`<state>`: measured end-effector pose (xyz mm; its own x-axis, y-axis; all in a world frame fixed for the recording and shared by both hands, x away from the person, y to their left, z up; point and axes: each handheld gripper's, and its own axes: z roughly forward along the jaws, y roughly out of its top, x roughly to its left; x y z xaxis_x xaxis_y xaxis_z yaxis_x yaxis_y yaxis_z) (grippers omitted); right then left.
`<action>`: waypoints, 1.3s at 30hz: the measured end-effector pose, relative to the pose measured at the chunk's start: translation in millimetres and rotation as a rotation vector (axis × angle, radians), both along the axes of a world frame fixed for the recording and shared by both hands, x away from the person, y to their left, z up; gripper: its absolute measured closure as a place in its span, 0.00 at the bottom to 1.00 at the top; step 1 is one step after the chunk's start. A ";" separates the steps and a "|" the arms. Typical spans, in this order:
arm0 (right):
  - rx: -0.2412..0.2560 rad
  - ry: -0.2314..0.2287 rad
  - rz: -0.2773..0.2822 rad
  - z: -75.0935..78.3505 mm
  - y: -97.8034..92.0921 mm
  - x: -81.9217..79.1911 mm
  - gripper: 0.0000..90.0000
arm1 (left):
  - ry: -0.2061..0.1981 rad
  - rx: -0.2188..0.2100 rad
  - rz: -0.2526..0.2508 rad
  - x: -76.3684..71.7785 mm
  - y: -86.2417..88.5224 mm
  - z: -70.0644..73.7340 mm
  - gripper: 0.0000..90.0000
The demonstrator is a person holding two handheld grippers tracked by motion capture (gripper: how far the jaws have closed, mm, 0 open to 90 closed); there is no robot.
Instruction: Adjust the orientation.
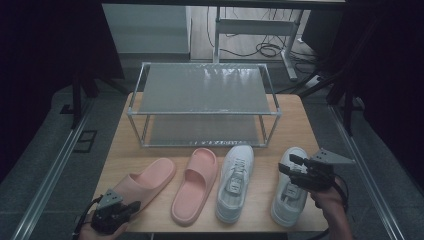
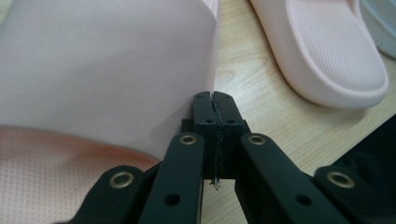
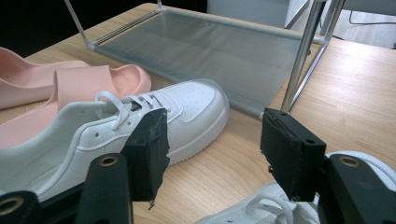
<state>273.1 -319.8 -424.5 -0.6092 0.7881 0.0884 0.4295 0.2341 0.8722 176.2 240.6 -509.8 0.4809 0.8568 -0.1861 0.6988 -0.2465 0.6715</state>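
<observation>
We see four shoes in a row on a wooden table [image 1: 300, 120], in front of a two-tier metal rack [image 1: 202, 102]. Our left gripper [image 1: 131, 207] has its jaws pressed together against the strap edge of the left pink slide [image 1: 147, 182]. Our right gripper [image 1: 289, 164] hovers with jaws apart above the right white sneaker [image 1: 290, 192]. Between them lie another pink slide [image 1: 196, 185] and a second white sneaker [image 1: 235, 182].

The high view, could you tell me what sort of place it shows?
Probably a recording workspace, not a home: a wooden table with a shoe rack, loose cables on the floor, dark curtains around.
</observation>
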 end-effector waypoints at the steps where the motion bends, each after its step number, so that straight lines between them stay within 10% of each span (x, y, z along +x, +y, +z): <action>1: 0.000 0.000 0.000 0.0 0.0 0.0 0.47 | 0.000 0.000 0.000 0.0 0.0 0.0 0.99; 17: -0.001 0.003 -0.003 -0.6 -0.6 0.8 0.47 | 0.068 0.067 0.035 -15.4 23.4 -2.7 1.00; 39: -0.006 0.008 0.000 -2.4 0.4 2.3 0.47 | 0.034 0.041 0.169 31.8 59.6 -2.8 0.99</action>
